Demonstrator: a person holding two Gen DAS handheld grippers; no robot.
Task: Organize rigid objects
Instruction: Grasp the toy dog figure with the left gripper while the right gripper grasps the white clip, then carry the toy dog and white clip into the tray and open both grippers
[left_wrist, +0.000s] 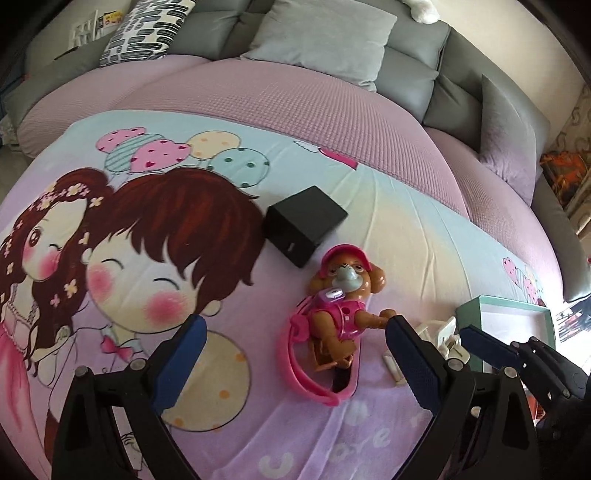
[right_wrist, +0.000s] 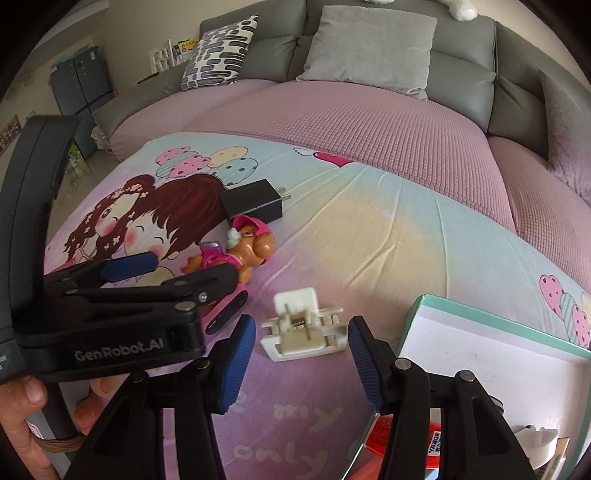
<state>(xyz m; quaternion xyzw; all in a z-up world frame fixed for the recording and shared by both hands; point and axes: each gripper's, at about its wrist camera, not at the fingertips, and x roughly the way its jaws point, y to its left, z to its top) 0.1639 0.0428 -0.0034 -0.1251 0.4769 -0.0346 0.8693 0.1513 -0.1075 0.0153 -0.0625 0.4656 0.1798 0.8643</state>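
A brown toy dog in pink (left_wrist: 341, 295) (right_wrist: 245, 249) lies on the cartoon-print cloth (left_wrist: 122, 258). A black charger (left_wrist: 304, 225) (right_wrist: 255, 203) lies just beyond it. A white hair clip (right_wrist: 301, 328) (left_wrist: 443, 332) lies to the toy's right. A teal-rimmed white box (right_wrist: 491, 354) (left_wrist: 517, 325) is at the right. My left gripper (left_wrist: 295, 354) is open, its right finger beside the toy's arm. My right gripper (right_wrist: 301, 363) is open, just short of the clip.
A grey sofa with a pink cover (left_wrist: 314, 110) and several cushions (left_wrist: 321, 40) lies behind the cloth. The box holds a red-labelled item (right_wrist: 424, 439) and a white item (right_wrist: 535, 443). A dark cabinet (right_wrist: 79, 85) stands at far left.
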